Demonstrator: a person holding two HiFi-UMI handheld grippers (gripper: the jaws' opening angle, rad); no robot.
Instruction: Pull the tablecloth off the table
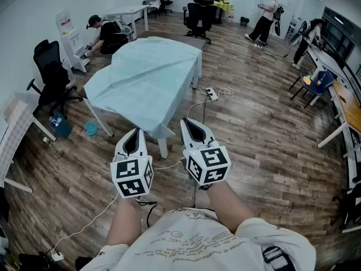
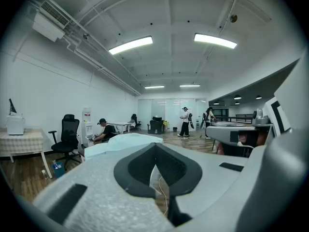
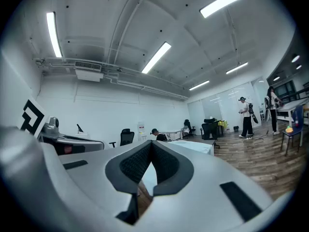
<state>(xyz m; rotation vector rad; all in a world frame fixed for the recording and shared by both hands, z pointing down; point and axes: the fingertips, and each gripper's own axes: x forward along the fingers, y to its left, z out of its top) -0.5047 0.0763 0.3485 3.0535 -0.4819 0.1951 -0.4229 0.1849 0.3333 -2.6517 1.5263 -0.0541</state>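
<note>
A pale blue tablecloth (image 1: 148,79) covers the white-legged table (image 1: 163,147) in the middle of the head view and hangs over its edges. Both grippers hover side by side over the wooden floor, just short of the table's near corner. My left gripper (image 1: 135,133) is shut with nothing between its jaws. My right gripper (image 1: 189,123) is also shut and empty. In the left gripper view the cloth (image 2: 120,141) shows beyond the closed jaw tips of the left gripper (image 2: 155,147). The right gripper view shows the cloth (image 3: 195,147) ahead of the right gripper (image 3: 151,144).
A black office chair (image 1: 52,72) stands left of the table, with a person (image 1: 108,35) crouching by a white dispenser (image 1: 70,38). A power strip (image 1: 212,94) and cables lie on the floor to the right. Desks (image 1: 345,103) line the right wall. People (image 1: 269,13) stand at the back.
</note>
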